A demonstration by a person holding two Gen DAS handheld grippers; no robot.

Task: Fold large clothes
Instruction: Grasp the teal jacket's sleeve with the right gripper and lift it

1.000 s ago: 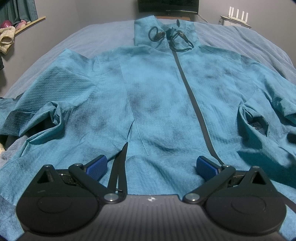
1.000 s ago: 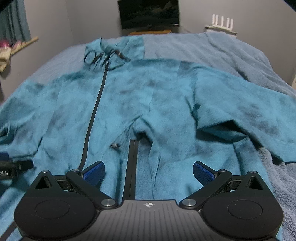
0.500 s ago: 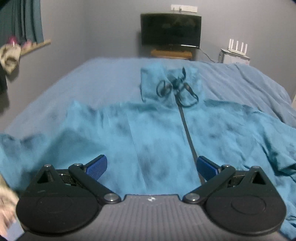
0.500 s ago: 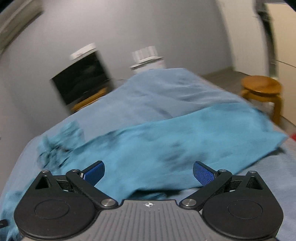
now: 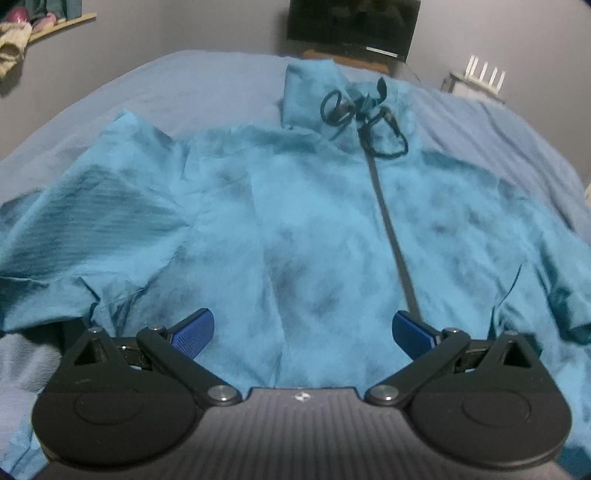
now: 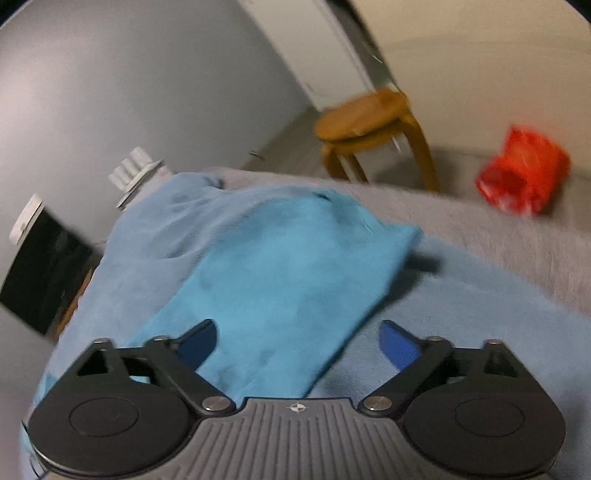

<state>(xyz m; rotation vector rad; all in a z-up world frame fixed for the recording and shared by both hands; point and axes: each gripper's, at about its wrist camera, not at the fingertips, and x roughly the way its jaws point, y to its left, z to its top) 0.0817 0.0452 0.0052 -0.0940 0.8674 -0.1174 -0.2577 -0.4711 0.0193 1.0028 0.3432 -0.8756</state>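
Teal zip jacket, laid front-up on a blue bedspread.

Left gripper (image 5: 303, 328): jaws spread wide, holding nothing, over the jacket (image 5: 314, 229) hem. Dark zip (image 5: 391, 229) runs up to the collar, where a black drawcord (image 5: 364, 118) lies coiled. Bedspread (image 5: 207, 81) beyond; television (image 5: 351, 26) at the far wall. Right gripper (image 6: 297, 341): jaws likewise apart and empty, above one jacket sleeve (image 6: 280, 280) lying out flat. Wooden stool (image 6: 369, 125) and a red object (image 6: 521, 173) past the bed.

Wooden stool (image 6: 369, 122), red bag (image 6: 522, 175), dark television (image 5: 352, 26), white router (image 5: 484, 75), wall shelf (image 5: 59, 26)
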